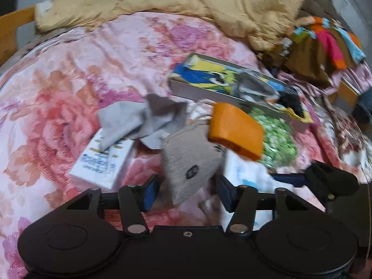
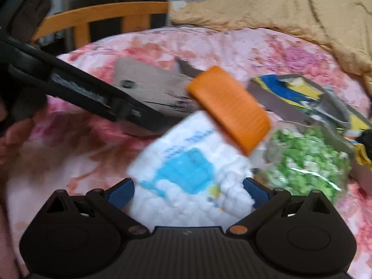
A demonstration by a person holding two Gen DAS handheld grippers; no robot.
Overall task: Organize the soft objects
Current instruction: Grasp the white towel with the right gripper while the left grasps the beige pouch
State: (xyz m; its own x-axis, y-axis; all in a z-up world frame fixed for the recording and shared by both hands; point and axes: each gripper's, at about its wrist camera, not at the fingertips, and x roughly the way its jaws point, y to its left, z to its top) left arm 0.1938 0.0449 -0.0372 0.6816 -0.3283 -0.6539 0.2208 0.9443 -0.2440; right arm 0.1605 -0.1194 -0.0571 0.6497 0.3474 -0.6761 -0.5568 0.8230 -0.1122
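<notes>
Standing by the bed [image 1: 58, 81] w/ the pink floral cover: the left hand-held gripper [image 1: 187, 191] has its jaws partway apart, and the beige knit sock [image 1: 188, 160] hangs down btwn the blue pads [image 1: 150, 193] — neither pad looks pressed on it, so no real grip imo. The right hand-held gripper [image 2: 188, 193] is clamped on the white soft pack w/ blue print [image 2: 186, 174], pads squeezing both sides.

To do this step well: left should centre the sock's toe end btwn the pads, then close fully before lifting, since knit slips easily. Right ought to keep its squeeze gentle; the pack dents.

Nearby clutter — grey cloth [image 1: 139, 121], orange block [image 1: 234, 130], green-speckled bag [image 1: 276, 137], another white pack [image 1: 104, 160], and the yellow-blue box [image 1: 209, 79] — sits close, so lift straight up, avoid snagging the cloth.
</notes>
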